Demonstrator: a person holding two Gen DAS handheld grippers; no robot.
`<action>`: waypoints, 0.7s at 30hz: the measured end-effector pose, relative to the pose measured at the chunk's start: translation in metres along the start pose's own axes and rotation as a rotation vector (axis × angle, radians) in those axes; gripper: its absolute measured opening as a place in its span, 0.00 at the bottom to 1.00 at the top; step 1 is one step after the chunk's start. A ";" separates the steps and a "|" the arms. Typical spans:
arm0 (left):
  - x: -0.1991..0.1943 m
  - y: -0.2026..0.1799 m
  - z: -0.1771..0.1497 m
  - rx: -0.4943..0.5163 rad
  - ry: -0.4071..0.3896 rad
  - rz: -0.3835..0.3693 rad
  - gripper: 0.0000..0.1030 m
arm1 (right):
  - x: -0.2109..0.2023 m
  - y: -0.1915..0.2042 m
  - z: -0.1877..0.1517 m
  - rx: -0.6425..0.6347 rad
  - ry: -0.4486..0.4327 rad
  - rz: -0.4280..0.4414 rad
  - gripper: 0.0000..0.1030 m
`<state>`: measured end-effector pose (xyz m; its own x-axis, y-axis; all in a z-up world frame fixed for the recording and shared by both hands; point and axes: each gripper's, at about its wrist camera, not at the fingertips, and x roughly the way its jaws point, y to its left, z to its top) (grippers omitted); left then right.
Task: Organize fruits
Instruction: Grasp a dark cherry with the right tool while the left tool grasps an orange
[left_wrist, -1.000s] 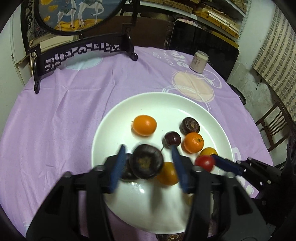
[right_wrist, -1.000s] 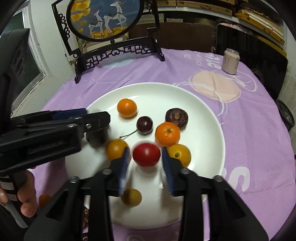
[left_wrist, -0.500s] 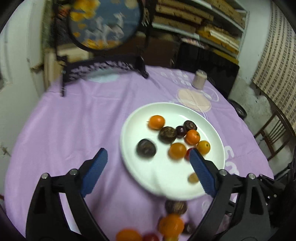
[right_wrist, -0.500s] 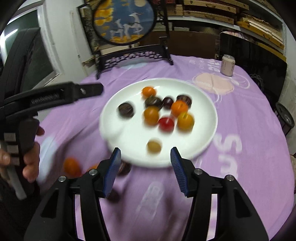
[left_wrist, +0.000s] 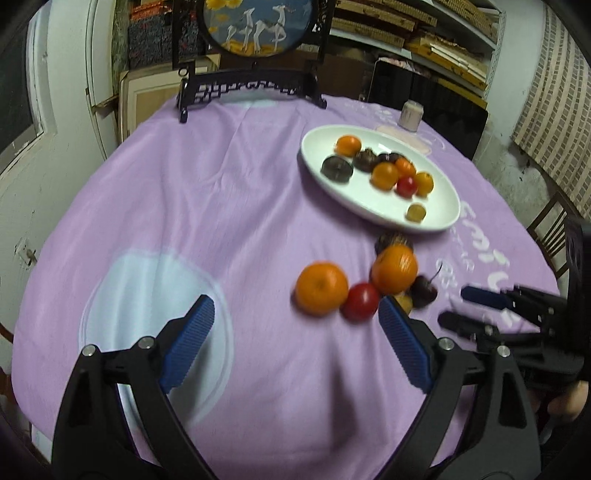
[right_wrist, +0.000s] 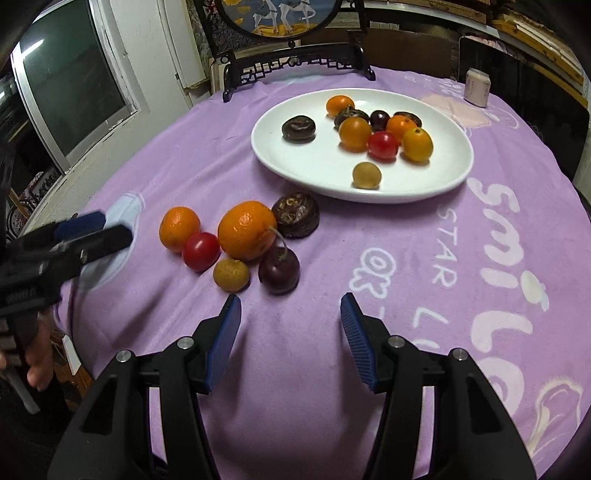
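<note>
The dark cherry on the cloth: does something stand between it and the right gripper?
Nothing visible does. The dark cherry lies at the near edge of the loose pile, and only bare purple tablecloth separates it from the open right gripper. The longan sits beside it, to the left.

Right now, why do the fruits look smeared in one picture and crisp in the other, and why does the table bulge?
Left wrist view: motion blur smears the loose fruits and the plate. Right wrist view: the same loose fruits look sharp. Both views: the fisheye lens bows the table's edge and darkens the corners.
</note>
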<state>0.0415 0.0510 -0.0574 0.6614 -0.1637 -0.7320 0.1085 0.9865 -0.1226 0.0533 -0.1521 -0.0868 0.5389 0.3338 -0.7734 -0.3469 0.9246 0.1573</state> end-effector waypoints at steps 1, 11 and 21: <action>0.001 0.003 -0.003 -0.006 0.008 0.001 0.89 | 0.003 0.002 0.002 -0.012 -0.014 -0.016 0.55; 0.011 0.018 -0.010 -0.032 0.062 0.019 0.89 | 0.037 0.009 0.021 -0.066 0.019 -0.042 0.28; 0.055 -0.007 -0.005 0.052 0.131 0.062 0.89 | -0.010 -0.008 0.004 0.011 -0.024 0.003 0.28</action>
<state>0.0739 0.0346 -0.1001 0.5655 -0.0982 -0.8189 0.1111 0.9929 -0.0423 0.0533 -0.1622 -0.0780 0.5559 0.3406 -0.7582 -0.3400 0.9256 0.1665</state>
